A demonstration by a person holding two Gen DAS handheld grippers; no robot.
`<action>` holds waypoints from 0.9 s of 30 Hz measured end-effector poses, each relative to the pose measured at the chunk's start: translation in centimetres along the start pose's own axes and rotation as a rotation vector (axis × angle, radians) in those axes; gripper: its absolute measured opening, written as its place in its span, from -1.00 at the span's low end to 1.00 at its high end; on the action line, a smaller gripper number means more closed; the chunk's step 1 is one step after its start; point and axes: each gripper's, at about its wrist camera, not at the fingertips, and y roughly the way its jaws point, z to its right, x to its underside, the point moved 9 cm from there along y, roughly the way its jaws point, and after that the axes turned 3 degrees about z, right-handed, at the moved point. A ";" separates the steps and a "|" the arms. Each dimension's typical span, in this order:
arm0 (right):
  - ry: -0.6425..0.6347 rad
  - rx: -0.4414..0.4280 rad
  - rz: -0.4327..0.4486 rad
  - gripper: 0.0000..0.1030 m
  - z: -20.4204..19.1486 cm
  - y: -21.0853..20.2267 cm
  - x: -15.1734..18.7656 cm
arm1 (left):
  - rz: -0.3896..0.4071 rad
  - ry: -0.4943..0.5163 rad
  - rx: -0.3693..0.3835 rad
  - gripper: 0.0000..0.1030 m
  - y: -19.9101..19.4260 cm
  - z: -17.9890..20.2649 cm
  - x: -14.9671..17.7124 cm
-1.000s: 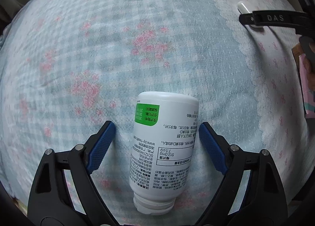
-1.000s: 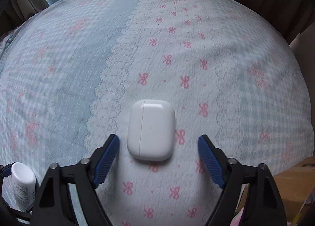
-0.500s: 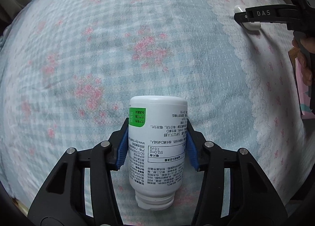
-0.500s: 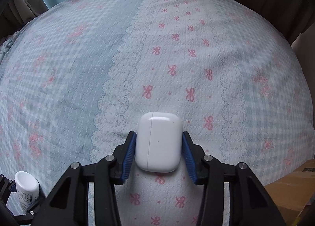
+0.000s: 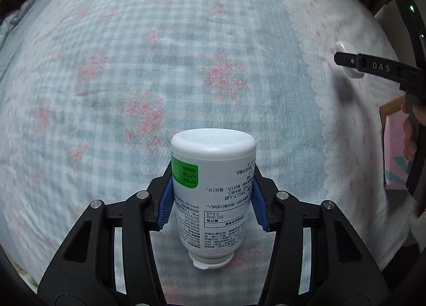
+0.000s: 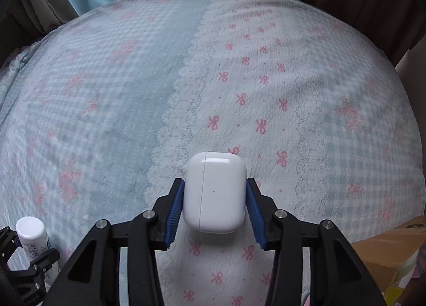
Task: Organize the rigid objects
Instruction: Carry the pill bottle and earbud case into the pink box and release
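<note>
My left gripper (image 5: 211,194) is shut on a white pill bottle (image 5: 213,196) with a green label, cap end toward the camera, held above the bed cover. My right gripper (image 6: 214,196) is shut on a white earbud case (image 6: 215,192) and holds it above the cover. The bottle also shows at the lower left of the right wrist view (image 6: 32,236). The case shows behind the right gripper's finger in the left wrist view (image 5: 347,62).
A pale blue checked bed cover (image 6: 106,108) with pink flowers and bows lies under both grippers. A brown cardboard box (image 6: 388,250) stands at the lower right of the right wrist view. A pink box (image 5: 396,151) lies at the bed's right edge.
Both grippers closed, the left on the bottle and the right on the earbud case, and both have lifted their objects off the cover.
</note>
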 end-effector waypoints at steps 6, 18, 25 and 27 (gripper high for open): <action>0.005 -0.026 0.047 -0.19 -0.4 -4.3 0.4 | 0.053 -0.021 0.014 -0.11 -3.9 1.2 -0.1; 0.086 -0.065 0.124 -0.19 3.7 -18.5 2.6 | 0.185 0.112 0.041 -0.11 -15.8 9.6 -3.1; 0.160 -0.047 0.133 -0.19 10.3 -25.0 6.0 | 0.221 0.176 0.113 -0.11 -20.0 18.6 -3.6; 0.176 -0.026 0.131 -0.19 12.8 -26.4 7.1 | 0.221 0.177 0.146 -0.11 -20.4 21.6 -3.7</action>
